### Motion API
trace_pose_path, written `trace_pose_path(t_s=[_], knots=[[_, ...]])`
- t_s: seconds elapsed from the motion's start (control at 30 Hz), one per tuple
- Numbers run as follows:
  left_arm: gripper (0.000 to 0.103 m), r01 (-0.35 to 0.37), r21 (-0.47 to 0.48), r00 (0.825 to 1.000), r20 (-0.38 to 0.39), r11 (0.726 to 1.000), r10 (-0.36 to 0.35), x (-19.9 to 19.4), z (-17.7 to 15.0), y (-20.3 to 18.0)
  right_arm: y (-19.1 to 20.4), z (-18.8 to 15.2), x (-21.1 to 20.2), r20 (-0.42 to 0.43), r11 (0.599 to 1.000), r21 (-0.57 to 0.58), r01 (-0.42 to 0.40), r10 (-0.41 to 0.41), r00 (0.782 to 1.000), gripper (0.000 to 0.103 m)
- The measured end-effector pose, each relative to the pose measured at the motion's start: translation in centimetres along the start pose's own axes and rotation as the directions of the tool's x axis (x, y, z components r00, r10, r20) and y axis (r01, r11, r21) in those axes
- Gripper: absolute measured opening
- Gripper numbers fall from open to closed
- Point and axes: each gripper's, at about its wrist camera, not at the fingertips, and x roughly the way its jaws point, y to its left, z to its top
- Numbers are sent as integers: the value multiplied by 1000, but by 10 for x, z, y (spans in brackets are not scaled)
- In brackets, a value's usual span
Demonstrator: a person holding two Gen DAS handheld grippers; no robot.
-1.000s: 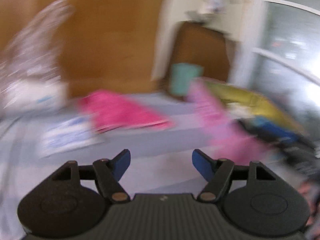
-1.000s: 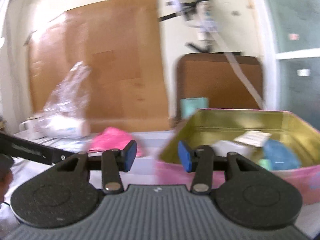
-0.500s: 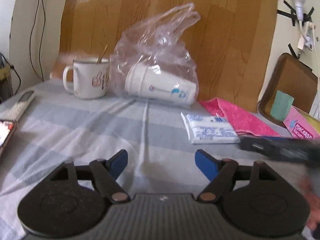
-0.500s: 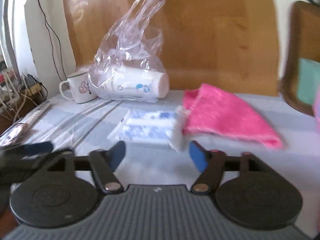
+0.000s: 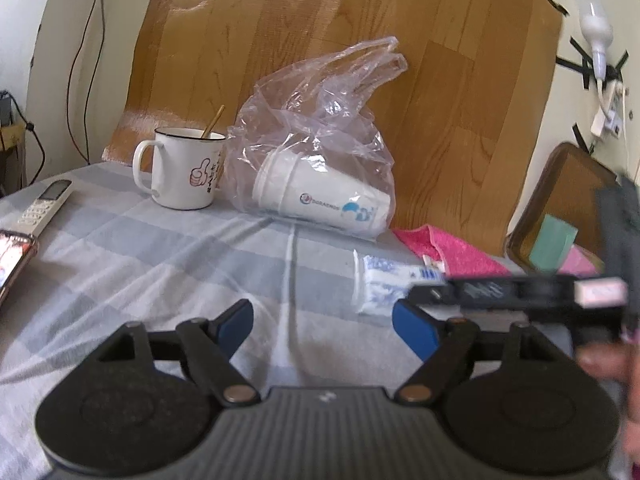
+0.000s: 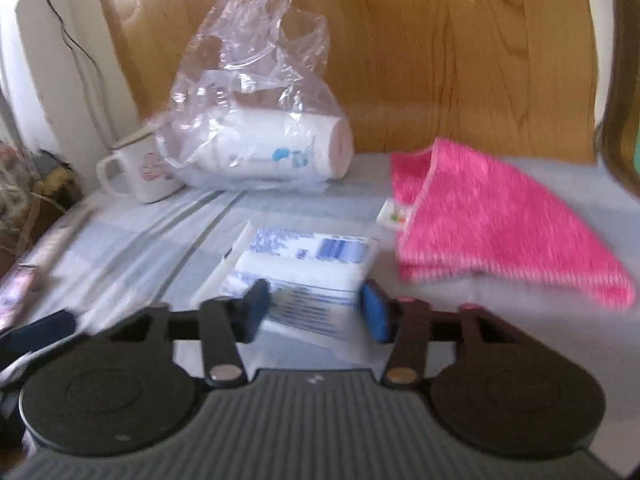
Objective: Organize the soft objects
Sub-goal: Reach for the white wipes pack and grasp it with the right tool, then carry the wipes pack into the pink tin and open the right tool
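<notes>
A flat tissue pack [image 6: 308, 264] printed in blue and white lies on the pale grey-and-blue checked tablecloth [image 5: 160, 264], and the right gripper [image 6: 316, 312] sits low over its near end with both blue pads spread apart, one on each side of the pack, gripping nothing. I can't tell whether the pads touch the wrapper; that part is blurred. Just to the right of the pack rests a folded pink cloth [image 6: 492, 232], its small white label turned toward the pack.

From the left side, the same tissue pack [image 5: 380, 284] shows ahead and to the right, partly hidden by the right gripper [image 5: 516, 292] reaching across it as a dark smeared bar. The left gripper [image 5: 324, 326] hangs above bare tablecloth, its pads wide apart and empty, well clear of the pack.

Further back, a clear plastic bag [image 5: 320, 140] holds a stack of white paper cups [image 5: 320, 200] lying on their side. Beside it stands a white enamel mug [image 5: 180, 168] with a thumbs-up drawing. At the far left edge lie a remote control [image 5: 46, 204] and a phone [image 5: 12, 256]. A wood-grain board [image 5: 360, 40] leans behind everything.
</notes>
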Motion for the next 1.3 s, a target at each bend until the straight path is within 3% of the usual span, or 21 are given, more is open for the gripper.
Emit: trace_pose_path(t_s=[0.17,0.23,0.27,0.3,0.37,0.47,0.57,0.67,0.8,1.03,1.17,1.3], knots=[[78,52,-76,998,-29,996,-54,2,3,12,20,-30,-32,-52,983,-116,-141,136,989,49],[78,69,-123,996,-44,990,-75,4,5,19,27,-36,-41,-44,975,-161,-151,146,988,50],[77,71,-140,996,-48,988,-79,5,5,21,30,-37,-42,-24,974,-190,-125,123,992,58],[77,71,-150,996,-52,986,-79,6,5,23,32,-37,-42,3,972,-222,-83,86,996,74],[77,70,-147,995,-58,987,-79,7,5,21,33,-32,-35,43,964,-265,-23,36,998,91],[77,68,-110,996,-55,992,-75,6,4,15,34,-17,-9,4,939,-343,-31,35,999,93],[77,62,-56,997,-45,996,-65,4,2,6,35,-4,21,-51,915,-401,-38,19,999,102],[77,55,-24,998,-32,998,-55,3,1,1,29,6,32,-101,934,-346,-86,54,993,96],[77,63,-13,997,-39,998,-63,3,1,0,31,-8,14,-85,937,-341,-73,46,995,89],[77,104,21,992,-75,994,-102,5,0,-3,13,-76,-84,-16,952,-307,19,-26,1000,89],[76,190,29,970,-158,981,-183,7,-3,-15,-4,-129,-152,72,951,-275,144,-129,989,90],[76,379,17,901,-233,925,-365,-4,-14,-60,-22,-166,-193,128,951,-208,231,-207,970,98]])
